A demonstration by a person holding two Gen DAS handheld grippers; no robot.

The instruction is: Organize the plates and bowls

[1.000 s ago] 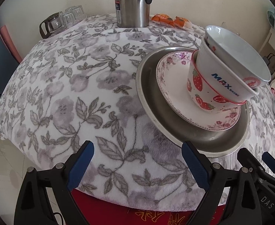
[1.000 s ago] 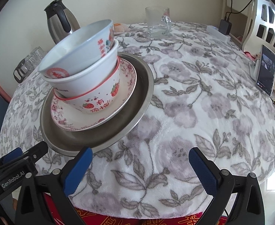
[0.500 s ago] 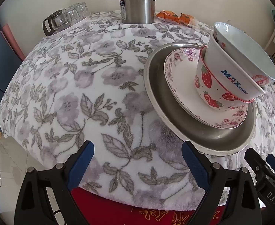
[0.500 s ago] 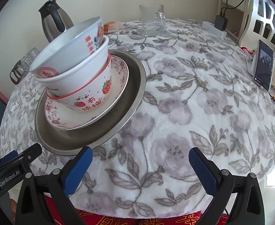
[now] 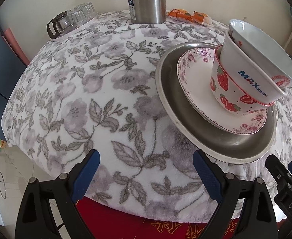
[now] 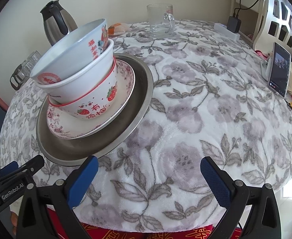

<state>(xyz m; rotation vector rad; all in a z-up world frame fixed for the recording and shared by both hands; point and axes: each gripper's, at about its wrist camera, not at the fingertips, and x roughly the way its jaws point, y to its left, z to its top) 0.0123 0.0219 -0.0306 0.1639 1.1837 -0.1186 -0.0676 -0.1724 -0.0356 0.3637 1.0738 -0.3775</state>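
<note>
Three nested ceramic bowls point(image 5: 251, 73) stand on a pink-flowered plate point(image 5: 197, 91) inside a round steel tray point(image 6: 140, 103) on the floral-clothed desk point(image 5: 86, 91); left claw point(image 5: 146, 171) and right claw point(image 6: 149, 174) hover released, empty, at its near edge.

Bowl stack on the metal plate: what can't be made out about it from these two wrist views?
- Inside of the strawberry bowl and the MAX bowl: covered in both views by the bowls nested above.
- Floor of the top bowl: hidden by its own tilted wall.
- Centre of the floral plate: under the stack.
- Metal plate, far rim: behind the bowls in both views.
- Small print under MAX: too small to read.
</note>
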